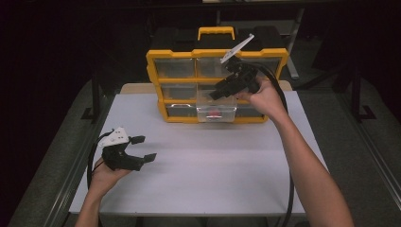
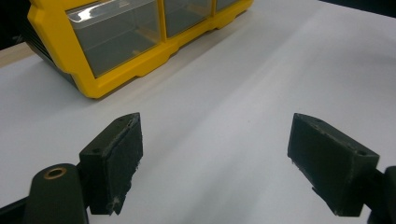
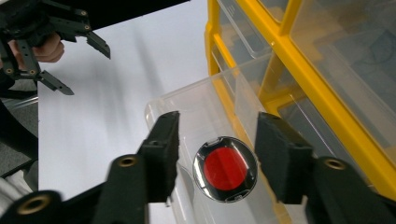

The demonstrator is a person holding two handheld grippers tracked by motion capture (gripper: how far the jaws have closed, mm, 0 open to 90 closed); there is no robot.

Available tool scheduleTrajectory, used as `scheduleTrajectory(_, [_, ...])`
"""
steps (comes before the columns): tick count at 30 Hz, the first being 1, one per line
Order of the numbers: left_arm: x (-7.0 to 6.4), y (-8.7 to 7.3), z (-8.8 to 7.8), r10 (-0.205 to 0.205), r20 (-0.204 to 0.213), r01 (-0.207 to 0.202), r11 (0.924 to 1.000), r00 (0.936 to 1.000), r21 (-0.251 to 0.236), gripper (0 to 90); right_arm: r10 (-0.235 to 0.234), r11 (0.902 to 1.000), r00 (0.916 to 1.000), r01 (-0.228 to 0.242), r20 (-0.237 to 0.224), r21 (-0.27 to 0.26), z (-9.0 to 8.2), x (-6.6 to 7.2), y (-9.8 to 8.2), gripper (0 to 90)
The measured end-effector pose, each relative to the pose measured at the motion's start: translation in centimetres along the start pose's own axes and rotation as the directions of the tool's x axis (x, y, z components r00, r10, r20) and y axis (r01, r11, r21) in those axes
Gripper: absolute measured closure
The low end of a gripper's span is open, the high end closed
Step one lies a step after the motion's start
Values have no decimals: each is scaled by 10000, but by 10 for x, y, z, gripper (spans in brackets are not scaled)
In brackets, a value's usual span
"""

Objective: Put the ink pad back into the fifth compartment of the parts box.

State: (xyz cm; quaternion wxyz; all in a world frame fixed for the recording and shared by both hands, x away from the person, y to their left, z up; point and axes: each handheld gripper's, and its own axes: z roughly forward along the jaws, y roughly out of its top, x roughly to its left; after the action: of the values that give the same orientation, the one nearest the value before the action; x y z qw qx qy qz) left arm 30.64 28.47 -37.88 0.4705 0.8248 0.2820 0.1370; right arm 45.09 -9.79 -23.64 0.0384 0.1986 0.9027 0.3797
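Right gripper [image 3: 215, 154] — round, glossy red-centred disc [image 3: 225, 169], seemingly ungripped.

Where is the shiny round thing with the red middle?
The round red thing lies in the pulled-out clear drawer of the yellow organizer, bottom row, middle. In the right gripper view it sits between the right gripper fingers, not yet pinched.

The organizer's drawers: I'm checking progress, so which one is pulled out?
The bottom-row middle drawer: it juts forward from the yellow organizer, holding a round red item; the others sit flush.
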Motion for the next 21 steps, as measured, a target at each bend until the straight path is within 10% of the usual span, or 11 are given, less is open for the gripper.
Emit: scheduleTrajectory(21, [2, 0, 0, 25, -63, -26, 9999, 10000, -122, 182, -356, 9984, 9966, 322, -741, -472, -10, 24, -4, 889])
